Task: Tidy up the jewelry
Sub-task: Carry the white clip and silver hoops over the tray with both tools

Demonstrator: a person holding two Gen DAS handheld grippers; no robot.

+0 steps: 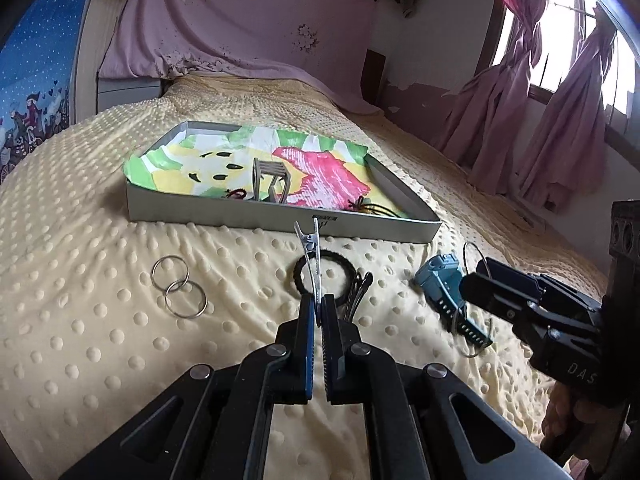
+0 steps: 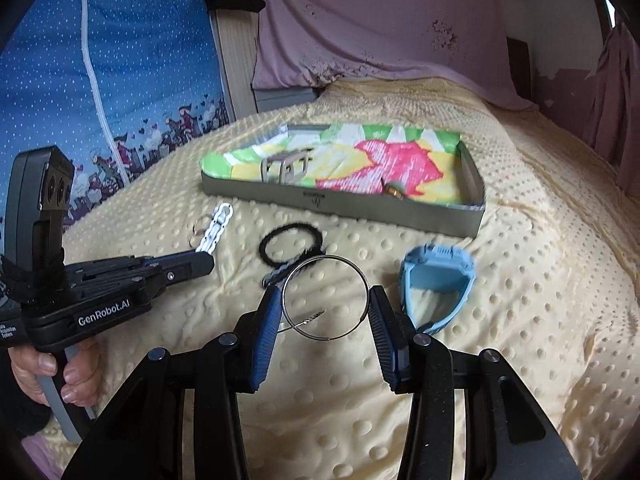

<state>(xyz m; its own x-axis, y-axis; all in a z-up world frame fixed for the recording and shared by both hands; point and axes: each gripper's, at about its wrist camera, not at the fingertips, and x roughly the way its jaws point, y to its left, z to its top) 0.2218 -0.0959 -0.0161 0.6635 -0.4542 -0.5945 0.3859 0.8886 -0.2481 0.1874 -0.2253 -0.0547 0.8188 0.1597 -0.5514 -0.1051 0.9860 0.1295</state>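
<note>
Hair clip (image 1: 310,258) pinched by my left gripper (image 1: 319,309), tray (image 1: 280,220) just beyond; light, slippery. Right gripper (image 2: 325,304) clamps ring (image 2: 325,297).

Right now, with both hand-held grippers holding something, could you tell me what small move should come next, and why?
Probably carry the left hand-held gripper forward over the tray and release there. It is shut on the metal hair clip, which points at the tray just ahead, where a hair claw already sits. The right hand-held gripper holds a large ring and can follow.
</note>
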